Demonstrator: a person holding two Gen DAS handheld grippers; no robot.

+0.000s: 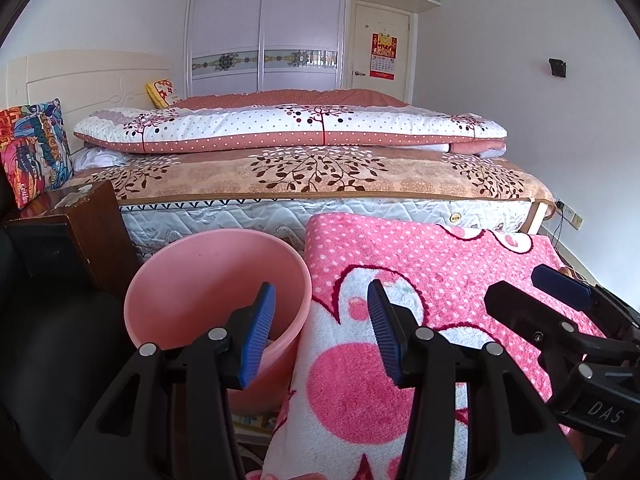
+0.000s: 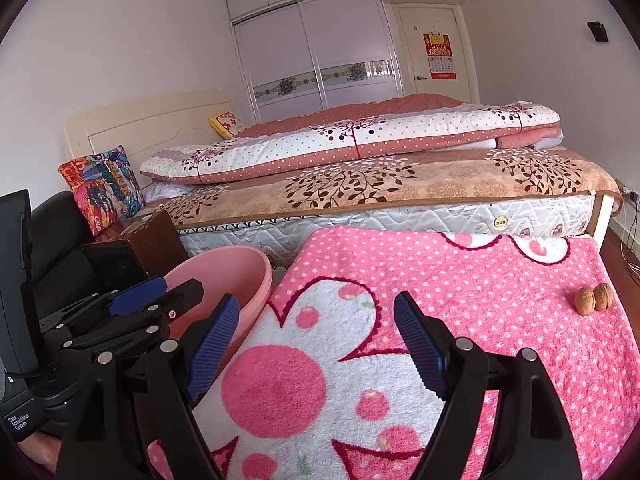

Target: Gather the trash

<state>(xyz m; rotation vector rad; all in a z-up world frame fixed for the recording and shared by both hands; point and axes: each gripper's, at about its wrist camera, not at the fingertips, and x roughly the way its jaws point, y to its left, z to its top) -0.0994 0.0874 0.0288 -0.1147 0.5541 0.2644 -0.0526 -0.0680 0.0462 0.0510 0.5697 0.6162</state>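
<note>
Both my left gripper (image 1: 322,328) and right gripper (image 2: 316,344) gape wide, empty. Two walnuts (image 2: 594,299), probably the trash, sit far right on the pink blanket (image 2: 460,280); they could roll off, well away from the pink bin (image 1: 216,280).

My grippers' pads (image 2: 214,344) are blue, ribbed, on black frames. The bin (image 1: 192,280) is plain pale pink. The blanket (image 2: 460,280) is hot pink with white dots and a white flower outlined in dark red. The two walnuts (image 2: 594,299) are tan-brown. The bedspread (image 1: 320,176) is peach with brown leafy branches.
</note>
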